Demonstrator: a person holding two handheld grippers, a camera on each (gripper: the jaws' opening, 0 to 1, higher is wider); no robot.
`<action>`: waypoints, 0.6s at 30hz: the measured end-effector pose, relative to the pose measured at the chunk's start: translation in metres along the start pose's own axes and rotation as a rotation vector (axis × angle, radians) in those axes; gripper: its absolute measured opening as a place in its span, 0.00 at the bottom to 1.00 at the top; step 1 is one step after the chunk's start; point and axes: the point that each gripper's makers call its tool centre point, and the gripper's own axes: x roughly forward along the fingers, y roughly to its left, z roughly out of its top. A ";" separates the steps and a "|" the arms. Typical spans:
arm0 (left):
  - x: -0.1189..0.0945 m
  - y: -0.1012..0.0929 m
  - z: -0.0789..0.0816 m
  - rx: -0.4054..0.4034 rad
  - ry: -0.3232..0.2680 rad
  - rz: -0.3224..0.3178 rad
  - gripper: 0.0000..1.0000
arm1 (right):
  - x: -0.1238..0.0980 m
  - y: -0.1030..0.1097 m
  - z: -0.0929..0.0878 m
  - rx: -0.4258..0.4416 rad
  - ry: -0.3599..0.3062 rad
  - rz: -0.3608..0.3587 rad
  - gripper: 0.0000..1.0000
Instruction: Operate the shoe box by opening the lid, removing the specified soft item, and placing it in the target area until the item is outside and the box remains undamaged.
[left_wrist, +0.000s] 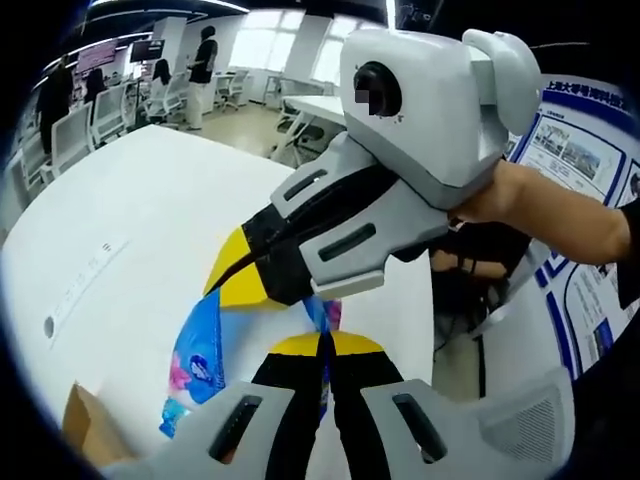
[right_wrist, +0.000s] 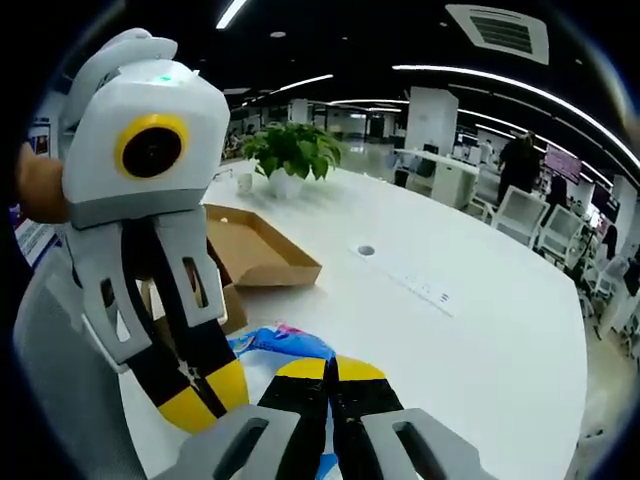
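both grippers are pinched on the same soft item, a blue and pink bag (left_wrist: 200, 365), which hangs between them over the white table (left_wrist: 130, 230). in the left gripper view the left gripper (left_wrist: 327, 345) has its yellow-tipped jaws pressed together on the bag's edge at 6 o'clock, and the right gripper (left_wrist: 245, 285) comes in from 2 o'clock, jaws closed on the upper part of the bag. the bag sags away toward 8 o'clock, so its long axis there runs roughly from 1 to 7 o'clock, with the free end low, near a brown corner of the box (left_wrist: 85, 425) at 7 o'clock.

in the right gripper view the right gripper (right_wrist: 330, 370) is clamped on the bag (right_wrist: 285, 342) at 6 o'clock, and the left gripper (right_wrist: 205, 395) reaches down from 10 o'clock with its tips together just beside it. the bag lies mostly hidden under the jaws. behind, at 10 o'clock, the box (right_wrist: 255, 250) sits open on the table (right_wrist: 470, 330) with its lid folded back, a plant (right_wrist: 290, 150) beyond it.

two grips probably keep the limp bag spread and stop it dragging on the cardboard. it looks out of the box already, so what seems left is setting it down on the table; which spot is the target i cannot tell.
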 end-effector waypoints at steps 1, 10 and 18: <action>0.003 0.001 0.002 0.001 0.001 -0.001 0.00 | -0.001 -0.002 -0.002 0.001 0.002 0.002 0.00; 0.030 -0.001 0.010 -0.012 0.006 -0.030 0.00 | -0.006 -0.022 -0.024 0.025 0.020 -0.001 0.00; 0.052 -0.007 0.018 -0.002 0.021 -0.054 0.00 | -0.012 -0.040 -0.042 0.040 0.040 -0.010 0.00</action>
